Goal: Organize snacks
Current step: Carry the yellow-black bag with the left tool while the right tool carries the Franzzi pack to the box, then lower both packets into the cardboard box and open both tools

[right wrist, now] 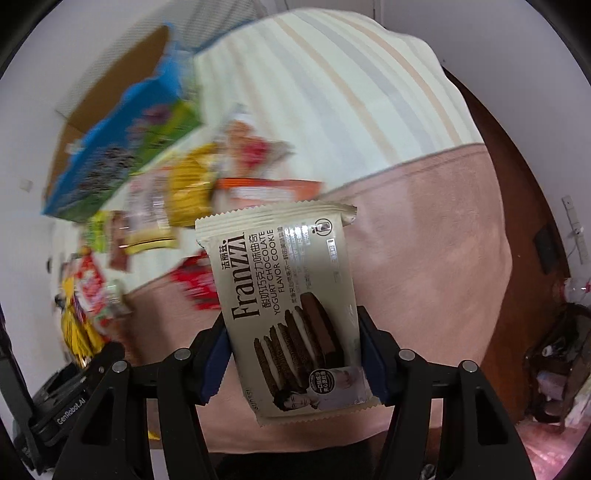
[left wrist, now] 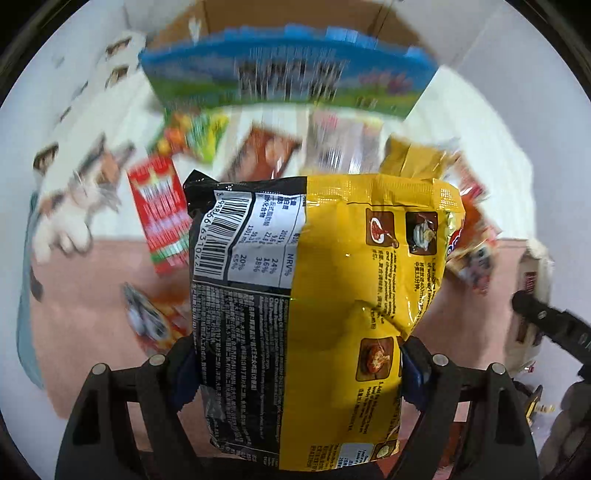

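Two light, crinkly packs are clamped at their near ends: noodle packet point(left wrist: 317, 295) by left gripper point(left wrist: 299, 373), cookie pack point(right wrist: 291, 306) by right gripper point(right wrist: 295, 354); firmer squeezing would likely crush contents.

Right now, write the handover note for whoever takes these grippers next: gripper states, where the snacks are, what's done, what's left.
Left gripper: shut on the yellow-and-black noodle packet, held clear of the bed.
Right gripper: shut on the Franzzi cookie packet, also lifted.
Snacks: a loose pile lies on the bed beside the blue carton; an open cardboard box stands behind it.
Done: two packets picked up.
Left: place both, probably in a box, then sort the rest of the pile. Views are blurred, so check positions first.
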A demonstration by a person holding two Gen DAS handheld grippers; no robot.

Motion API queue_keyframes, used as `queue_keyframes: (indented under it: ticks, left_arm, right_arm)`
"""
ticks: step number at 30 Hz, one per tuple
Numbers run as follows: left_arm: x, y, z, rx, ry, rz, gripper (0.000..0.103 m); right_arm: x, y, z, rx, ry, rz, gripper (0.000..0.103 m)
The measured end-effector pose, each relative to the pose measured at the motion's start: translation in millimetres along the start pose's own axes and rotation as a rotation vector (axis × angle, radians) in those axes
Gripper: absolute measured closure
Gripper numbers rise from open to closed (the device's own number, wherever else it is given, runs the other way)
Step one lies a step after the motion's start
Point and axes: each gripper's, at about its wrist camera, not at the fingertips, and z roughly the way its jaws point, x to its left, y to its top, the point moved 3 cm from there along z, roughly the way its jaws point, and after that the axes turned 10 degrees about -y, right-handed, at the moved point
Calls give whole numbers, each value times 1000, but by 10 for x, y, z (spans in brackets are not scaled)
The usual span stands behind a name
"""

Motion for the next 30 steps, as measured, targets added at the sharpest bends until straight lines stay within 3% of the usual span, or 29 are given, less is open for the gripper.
queue_keyframes:
  ticks: [8, 17, 23, 30]
  left_arm:
    - [156, 712, -814, -93, -66, 89, 19]
    - [341, 1806, -1303, -139, -60, 33, 19]
    - [544, 2634, -1039, -133, -30, -15, 19]
    - [808, 3363, -328, 29, -89, -100, 19]
  right_arm:
    - [982, 331, -482, -80, 130, -9, 39]
    - [1970, 1416, -700, -181, 177, -98, 39]
    - [2435, 2298, -392, -178, 167, -141, 39]
    - [2834, 3093, 216, -100, 149, -173, 39]
